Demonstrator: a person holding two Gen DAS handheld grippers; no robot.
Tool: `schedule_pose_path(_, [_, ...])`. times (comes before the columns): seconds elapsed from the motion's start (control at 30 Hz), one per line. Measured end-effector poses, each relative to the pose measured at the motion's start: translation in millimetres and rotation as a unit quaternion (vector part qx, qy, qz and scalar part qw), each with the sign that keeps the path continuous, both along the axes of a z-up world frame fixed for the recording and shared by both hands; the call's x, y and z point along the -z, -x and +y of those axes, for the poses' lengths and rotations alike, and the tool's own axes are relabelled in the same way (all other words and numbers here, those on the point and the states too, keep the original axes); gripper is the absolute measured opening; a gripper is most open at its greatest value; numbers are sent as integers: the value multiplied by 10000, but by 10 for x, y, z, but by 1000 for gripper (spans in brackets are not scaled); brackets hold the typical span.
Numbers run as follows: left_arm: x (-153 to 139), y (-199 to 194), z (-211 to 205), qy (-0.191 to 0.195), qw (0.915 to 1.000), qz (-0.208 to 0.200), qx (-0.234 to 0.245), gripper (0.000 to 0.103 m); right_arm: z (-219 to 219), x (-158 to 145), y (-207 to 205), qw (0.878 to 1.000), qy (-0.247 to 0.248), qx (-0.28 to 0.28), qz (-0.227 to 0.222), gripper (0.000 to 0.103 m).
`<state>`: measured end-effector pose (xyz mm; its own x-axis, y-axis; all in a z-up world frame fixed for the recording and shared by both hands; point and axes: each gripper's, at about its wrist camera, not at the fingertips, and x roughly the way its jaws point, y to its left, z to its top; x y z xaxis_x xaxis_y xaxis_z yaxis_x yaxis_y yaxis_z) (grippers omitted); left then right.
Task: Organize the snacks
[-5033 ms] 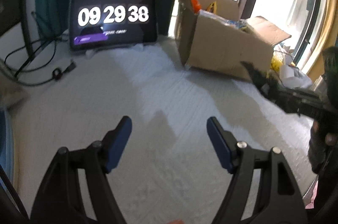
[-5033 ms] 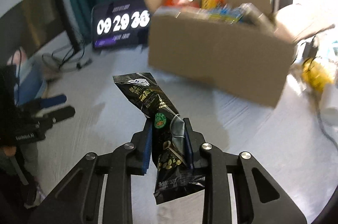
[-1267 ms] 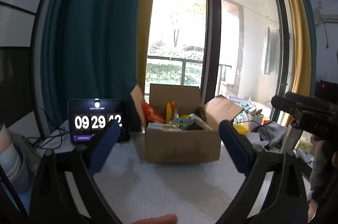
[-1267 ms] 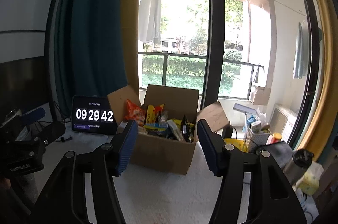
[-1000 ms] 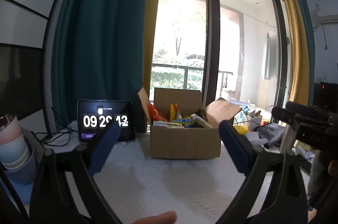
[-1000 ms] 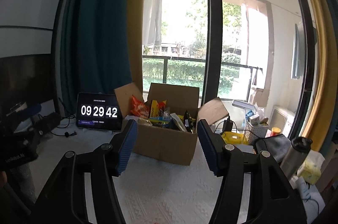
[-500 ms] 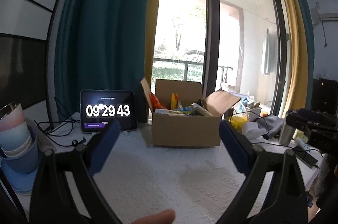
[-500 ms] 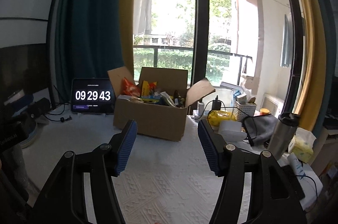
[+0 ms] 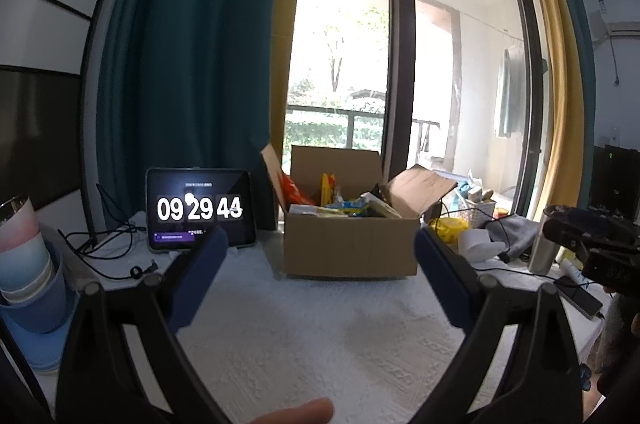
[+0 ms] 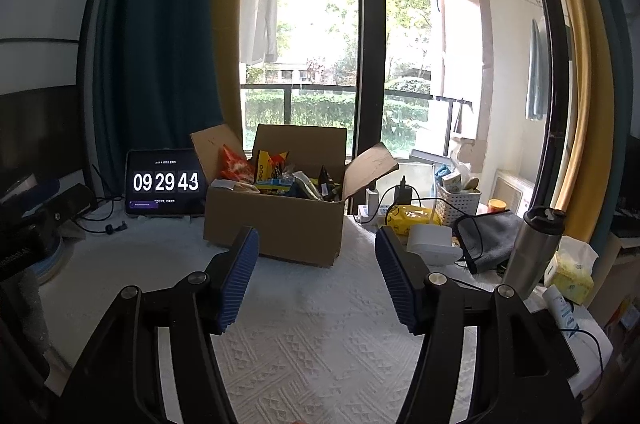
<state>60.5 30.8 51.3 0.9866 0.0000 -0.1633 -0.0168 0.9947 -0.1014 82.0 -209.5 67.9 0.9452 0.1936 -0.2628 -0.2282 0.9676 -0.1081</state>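
Note:
An open cardboard box [image 9: 348, 248] [image 10: 280, 228] stands at the back of the white table and holds several snack packets [image 10: 276, 175] [image 9: 340, 201]: orange, yellow, blue and dark ones stick out of the top. My left gripper [image 9: 320, 256] is open and empty, well in front of the box. My right gripper [image 10: 316, 248] is open and empty, also back from the box. The right gripper shows at the right edge of the left wrist view [image 9: 592, 240].
A tablet clock [image 9: 200, 212] [image 10: 166, 183] stands left of the box with cables beside it. Stacked cups [image 9: 24, 264] sit at the left edge. A steel flask [image 10: 532, 252], grey cloth [image 10: 492, 236], white basket [image 10: 460, 203], yellow packet [image 10: 412, 216] and tissue pack [image 10: 572, 272] crowd the right side.
Five seconds ago my right gripper held a dark snack packet; now it is open and empty. Both grippers have drawn back from the box and levelled over the last second.

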Motion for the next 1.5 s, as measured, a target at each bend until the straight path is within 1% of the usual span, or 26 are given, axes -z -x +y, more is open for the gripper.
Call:
schedule_pose_path(0.67, [25,-45,74,67,10000,20,-46,96,24,48,-127,9999,63,-25,95,64])
schedule_pose_path(0.93, [8,-73,85,34,10000,34,-52,96,51,55,-186,9999,105,-28,122,64])
schedule_pose_path(1.13, [12,-107,76,-69,9999,-10,-101,96,55,61,-216,9998,107,-21,156,64])
schedule_pose_path(1.5, [11,-162,84,6,10000,-15,-90,96,36,73,-274,9998,97,1,196,64])
